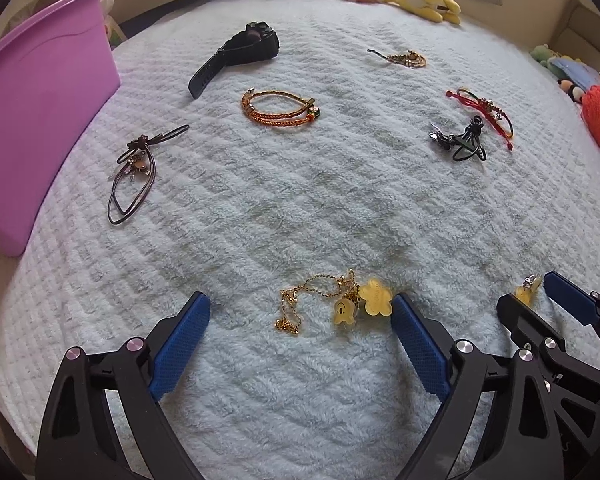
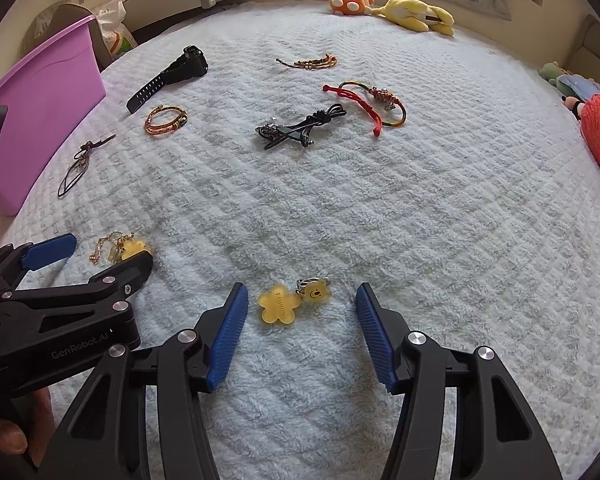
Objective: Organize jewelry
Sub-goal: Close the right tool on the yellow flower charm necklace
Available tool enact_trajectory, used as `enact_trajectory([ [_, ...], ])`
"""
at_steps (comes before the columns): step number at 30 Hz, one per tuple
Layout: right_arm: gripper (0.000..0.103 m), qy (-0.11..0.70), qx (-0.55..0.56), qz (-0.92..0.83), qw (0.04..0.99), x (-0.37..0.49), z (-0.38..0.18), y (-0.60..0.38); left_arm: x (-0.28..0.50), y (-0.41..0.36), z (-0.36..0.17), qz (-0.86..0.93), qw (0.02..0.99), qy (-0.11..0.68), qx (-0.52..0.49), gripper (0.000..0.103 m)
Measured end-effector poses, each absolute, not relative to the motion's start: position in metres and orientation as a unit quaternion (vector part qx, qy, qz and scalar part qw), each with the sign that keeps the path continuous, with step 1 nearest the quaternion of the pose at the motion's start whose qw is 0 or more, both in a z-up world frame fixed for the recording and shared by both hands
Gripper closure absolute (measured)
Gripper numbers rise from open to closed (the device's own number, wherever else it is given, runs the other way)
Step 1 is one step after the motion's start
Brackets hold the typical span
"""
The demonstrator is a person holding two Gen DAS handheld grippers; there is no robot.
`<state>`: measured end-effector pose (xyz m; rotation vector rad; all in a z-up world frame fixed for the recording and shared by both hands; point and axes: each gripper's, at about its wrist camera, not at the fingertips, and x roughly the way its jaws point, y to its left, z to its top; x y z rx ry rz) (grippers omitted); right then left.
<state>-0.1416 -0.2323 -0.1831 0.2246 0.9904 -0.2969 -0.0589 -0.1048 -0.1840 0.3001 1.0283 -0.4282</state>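
A gold chain necklace [image 1: 290, 308] with yellow flower and smiley charms lies on the pale fleece blanket [image 1: 300, 208], between the blue pads of my left gripper [image 1: 300, 302]. That gripper stands wide open and touches nothing. In the right wrist view a yellow flower charm [image 2: 279, 305] joined to a yellow bear charm [image 2: 317, 291] and a small silver ring lies between the pads of my right gripper [image 2: 302, 292]. Its pads stand apart from the charms on both sides. The two grippers hover side by side near the blanket's front edge.
A purple bin [image 1: 32, 112] stands at the left. Farther back lie a black watch [image 1: 240, 52], an orange braided bracelet [image 1: 278, 110], a brown cord necklace [image 1: 134, 168], a red cord bracelet [image 1: 484, 112], a black cord piece [image 1: 460, 140] and a gold-brown bracelet [image 1: 404, 58]. Plush toys [image 1: 420, 0] line the far edge.
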Motion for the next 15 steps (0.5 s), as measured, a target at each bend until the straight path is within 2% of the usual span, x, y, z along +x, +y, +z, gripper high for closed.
enact_trajectory([
  [4, 0.052, 0.474, 0.103, -0.142, 0.863, -0.141, -0.184, -0.231, -0.065, -0.107, -0.183, -0.214, 0.838, 0.482, 0.144, 0.029],
  [7, 0.06, 0.474, 0.099, -0.139, 0.864, -0.139, -0.184, -0.229, -0.068, -0.108, -0.181, -0.219, 0.837, 0.48, 0.146, 0.038],
  [9, 0.069, 0.476, 0.096, -0.131, 0.865, -0.138, -0.184, -0.226, -0.072, -0.11, -0.179, -0.226, 0.835, 0.479, 0.148, 0.053],
  [10, 0.069, 0.476, 0.093, -0.129, 0.865, -0.137, -0.184, -0.224, -0.074, -0.112, -0.179, -0.227, 0.836, 0.476, 0.153, 0.056],
  [12, 0.07, 0.475, 0.092, -0.131, 0.865, -0.137, -0.184, -0.223, -0.077, -0.116, -0.178, -0.232, 0.835, 0.472, 0.162, 0.075],
  [15, 0.07, 0.472, 0.105, -0.129, 0.865, -0.138, -0.183, -0.226, -0.078, -0.117, -0.176, -0.231, 0.835, 0.471, 0.165, 0.08],
])
